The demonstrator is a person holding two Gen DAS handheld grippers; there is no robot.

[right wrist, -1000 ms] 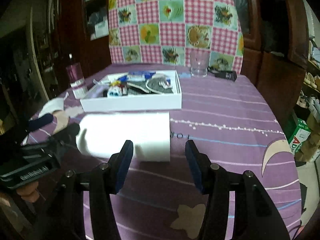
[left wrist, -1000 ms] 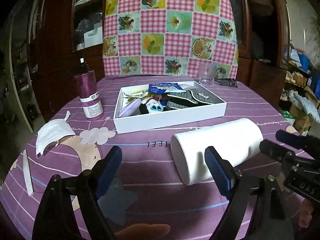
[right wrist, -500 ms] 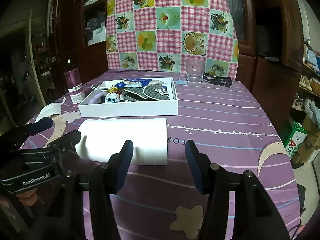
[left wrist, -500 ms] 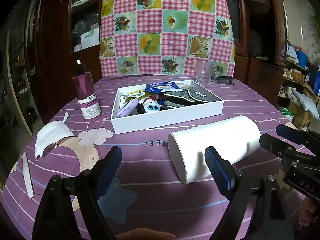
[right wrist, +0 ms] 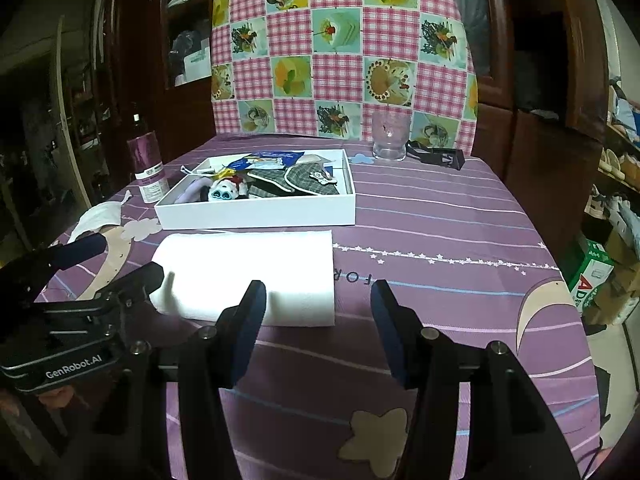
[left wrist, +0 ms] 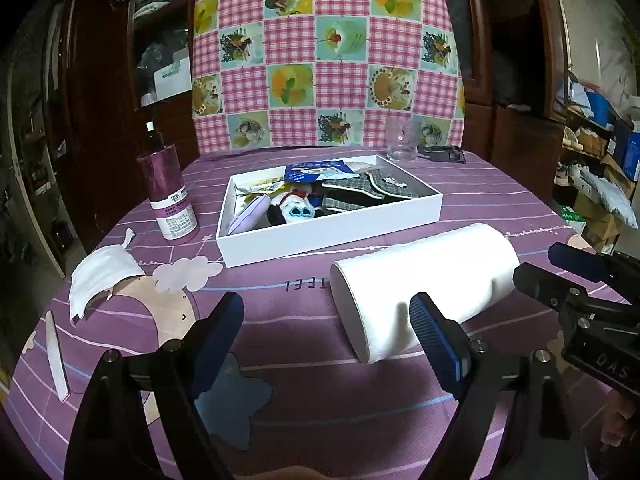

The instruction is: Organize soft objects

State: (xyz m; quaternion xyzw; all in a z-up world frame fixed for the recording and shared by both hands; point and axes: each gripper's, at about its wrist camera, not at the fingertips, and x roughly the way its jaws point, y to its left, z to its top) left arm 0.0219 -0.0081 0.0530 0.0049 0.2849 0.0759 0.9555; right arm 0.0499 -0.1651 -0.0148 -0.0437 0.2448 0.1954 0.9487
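Observation:
A white paper towel roll (left wrist: 424,276) lies on its side on the purple tablecloth, also in the right wrist view (right wrist: 248,276). Behind it stands a white box (left wrist: 332,232) (right wrist: 256,216) holding a plush toy (left wrist: 290,210), plaid cloth (left wrist: 364,192), a lilac pouch and a blue packet. A white face mask (left wrist: 100,276) lies at the left. My left gripper (left wrist: 328,334) is open and empty, just in front of the roll's left end. My right gripper (right wrist: 316,322) is open and empty, in front of the roll's right end.
A purple bottle (left wrist: 168,196) stands left of the box. A glass (right wrist: 390,136) and a black clip (right wrist: 436,156) sit at the back. A white strip (left wrist: 56,360) lies near the left table edge. A checked cushion (left wrist: 324,52) leans behind; cupboards surround the table.
Both grippers have pulled back and risen slightly; the roll and box look a little farther away. Both stay open and empty.

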